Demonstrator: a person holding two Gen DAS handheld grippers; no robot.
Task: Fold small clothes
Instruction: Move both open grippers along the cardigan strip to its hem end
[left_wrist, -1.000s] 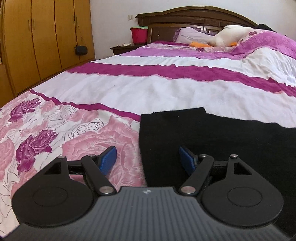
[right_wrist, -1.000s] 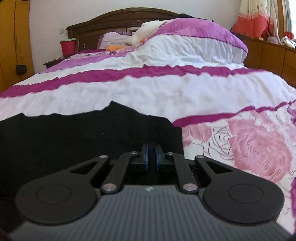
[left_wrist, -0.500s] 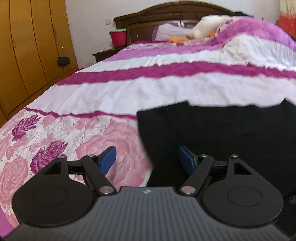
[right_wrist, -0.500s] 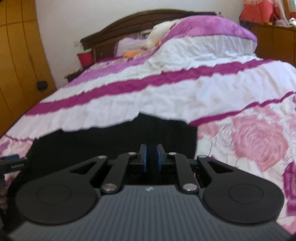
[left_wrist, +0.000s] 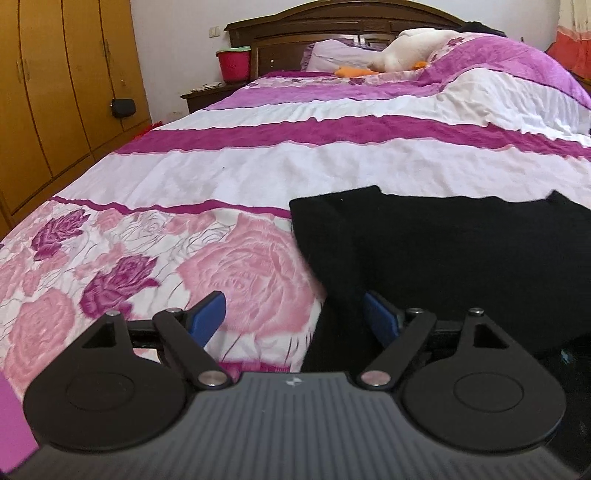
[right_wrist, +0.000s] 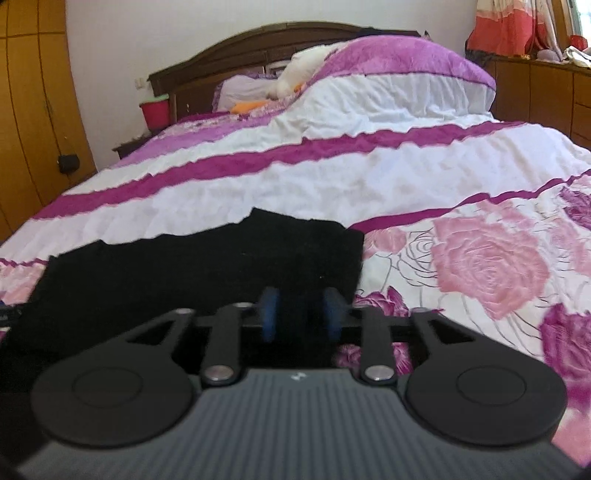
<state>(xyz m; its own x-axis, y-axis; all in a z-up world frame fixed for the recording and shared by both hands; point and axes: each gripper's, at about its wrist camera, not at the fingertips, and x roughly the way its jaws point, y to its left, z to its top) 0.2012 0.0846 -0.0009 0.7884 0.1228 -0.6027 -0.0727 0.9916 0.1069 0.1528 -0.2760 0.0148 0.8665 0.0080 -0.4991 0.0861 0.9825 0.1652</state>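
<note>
Left gripper (left_wrist: 293, 314): jaws wide apart, just opening further, nothing pinched, over left edge of black garment (left_wrist: 461, 251) | right gripper (right_wrist: 301, 314): blue pads parted, just opening, garment (right_wrist: 207, 266) lies between and beneath, not pressed | garment: flat on floral bedspread (left_wrist: 240, 266), foot of bed

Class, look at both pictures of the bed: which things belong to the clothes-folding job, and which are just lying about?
Part of the job:
- black garment, spread on the bedspread
- left claw, open
- right claw, its jaws just opening, apart over the garment

Just lying about:
- red bucket
- white soft toy
- pillow
- wardrobe
- curtain
</note>
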